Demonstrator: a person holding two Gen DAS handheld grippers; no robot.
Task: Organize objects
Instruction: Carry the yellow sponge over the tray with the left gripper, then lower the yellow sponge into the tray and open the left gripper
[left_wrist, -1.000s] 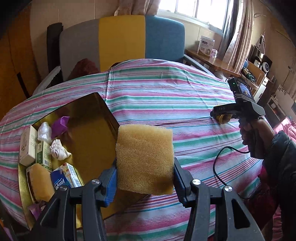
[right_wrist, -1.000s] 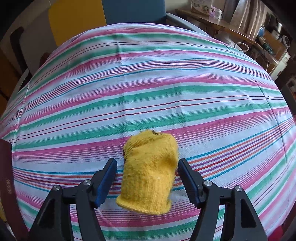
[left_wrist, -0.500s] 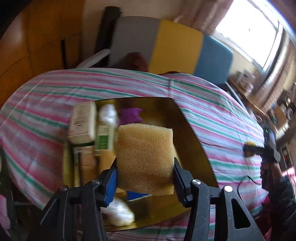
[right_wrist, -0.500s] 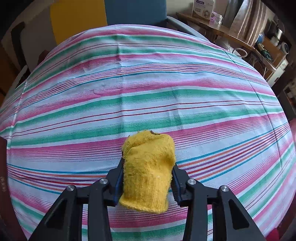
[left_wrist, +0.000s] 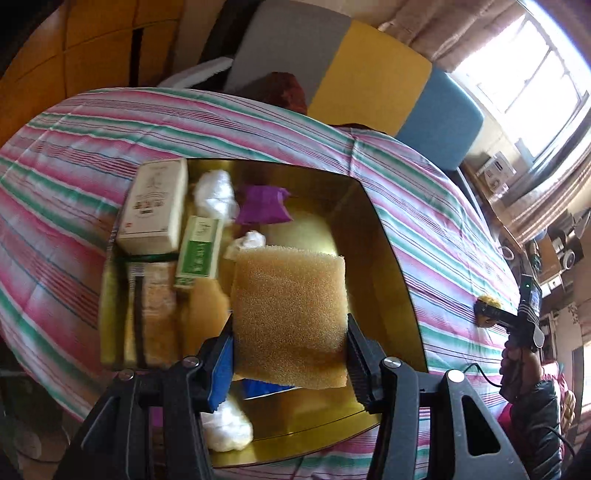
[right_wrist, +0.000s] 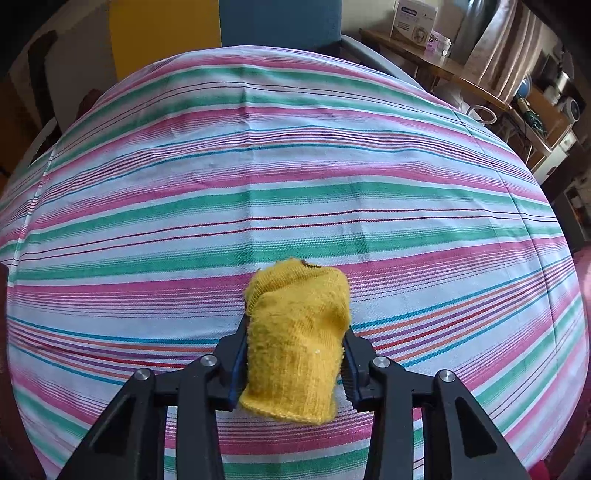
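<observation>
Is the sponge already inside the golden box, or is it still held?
Still held: the left tool clamps the sponge above the golden box.

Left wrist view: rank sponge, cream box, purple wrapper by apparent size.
1. sponge, held in the left gripper, so nearness to the camera inflates it
2. cream box
3. purple wrapper
</observation>
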